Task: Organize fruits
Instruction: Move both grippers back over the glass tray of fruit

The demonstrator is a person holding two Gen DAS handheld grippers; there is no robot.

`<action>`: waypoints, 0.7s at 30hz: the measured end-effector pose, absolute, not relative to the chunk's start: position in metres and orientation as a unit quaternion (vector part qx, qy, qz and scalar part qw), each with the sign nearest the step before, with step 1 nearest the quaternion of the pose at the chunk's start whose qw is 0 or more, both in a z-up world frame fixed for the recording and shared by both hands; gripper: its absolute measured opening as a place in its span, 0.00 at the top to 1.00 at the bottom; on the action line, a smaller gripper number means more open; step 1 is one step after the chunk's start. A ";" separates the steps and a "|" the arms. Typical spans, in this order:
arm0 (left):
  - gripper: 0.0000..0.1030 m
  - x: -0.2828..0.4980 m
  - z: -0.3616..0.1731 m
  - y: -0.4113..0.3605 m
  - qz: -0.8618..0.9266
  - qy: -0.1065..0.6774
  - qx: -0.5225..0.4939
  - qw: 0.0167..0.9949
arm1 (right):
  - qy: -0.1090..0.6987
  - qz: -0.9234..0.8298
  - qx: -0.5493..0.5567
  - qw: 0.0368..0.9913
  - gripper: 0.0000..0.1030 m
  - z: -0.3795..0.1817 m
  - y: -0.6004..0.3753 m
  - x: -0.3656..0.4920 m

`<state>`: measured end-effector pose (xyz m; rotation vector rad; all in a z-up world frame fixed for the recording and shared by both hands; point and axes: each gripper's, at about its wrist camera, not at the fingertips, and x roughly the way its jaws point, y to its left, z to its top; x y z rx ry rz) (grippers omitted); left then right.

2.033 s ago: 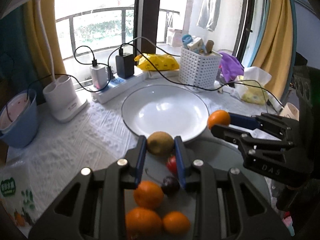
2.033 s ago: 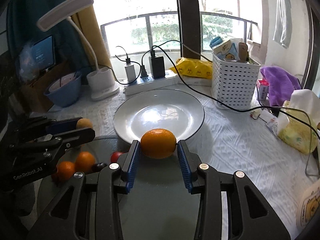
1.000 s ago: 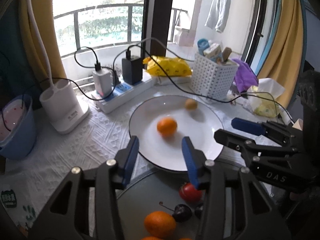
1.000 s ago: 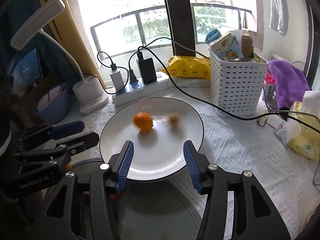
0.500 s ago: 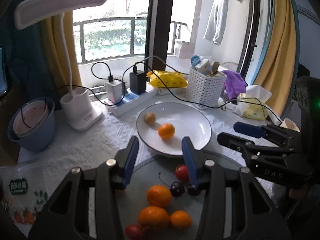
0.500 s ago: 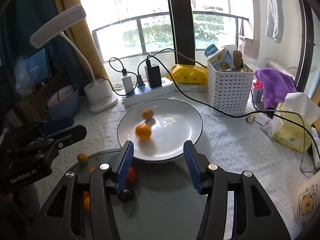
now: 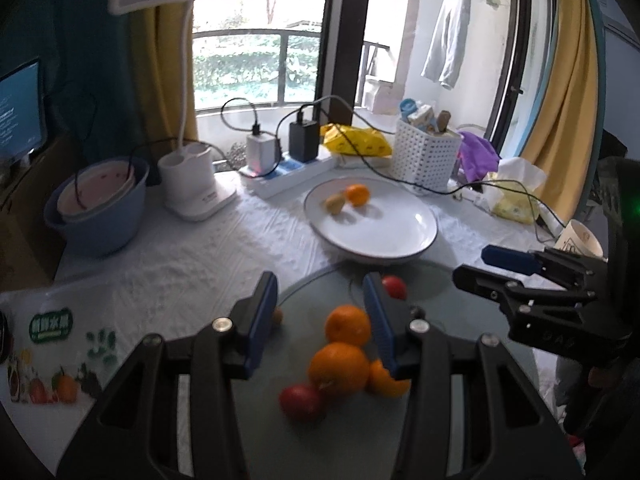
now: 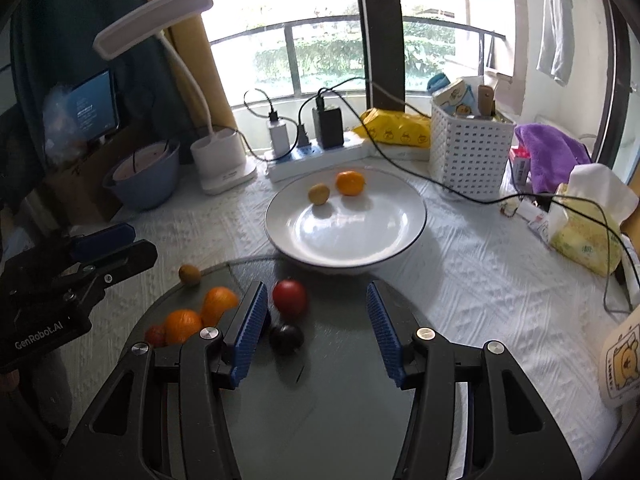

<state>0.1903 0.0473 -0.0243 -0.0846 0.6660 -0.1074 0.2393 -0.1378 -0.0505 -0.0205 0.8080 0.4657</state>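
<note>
While only two pieces of fruit lie on the white plate [image 8: 404, 236], the sorting is, by the look of it, at an early stage. Going from left to right in the right wrist view, the left gripper [image 8: 116, 246] hangs at the left edge above the cloth, its jaws apart with nothing between them. Just right of it a small brown fruit [image 8: 189, 273] sits at the far left rim of the round grey tray [image 8: 340, 392], and near it a cluster of oranges [image 8: 218, 302] and a small red fruit [image 8: 155, 335] lie touching one another. Further right, a red fruit [image 8: 289, 296] and a dark cherry [image 8: 286, 338] rest on the tray just beside the left finger of the right gripper [image 8: 316, 330], whose jaws also stand apart and empty over the bare grey surface. Beyond the tray, on the far side of the plate, a kiwi [image 8: 319, 193] and one orange [image 8: 350, 183] sit close together. What is left, judging from this, is most of the job: the oranges, both red fruits, the cherry and the small brown fruit all wait on the tray.
</note>
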 end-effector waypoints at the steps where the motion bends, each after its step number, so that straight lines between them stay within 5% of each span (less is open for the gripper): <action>1: 0.55 0.188 -0.027 0.049 -0.051 0.329 -0.043 0.942 | 0.391 0.226 -0.011 0.892 0.47 -0.052 -0.136 0.237; 21: 0.55 0.150 -0.084 0.068 -0.042 0.379 -0.078 0.921 | 0.426 0.280 -0.055 0.859 0.47 -0.089 -0.084 0.198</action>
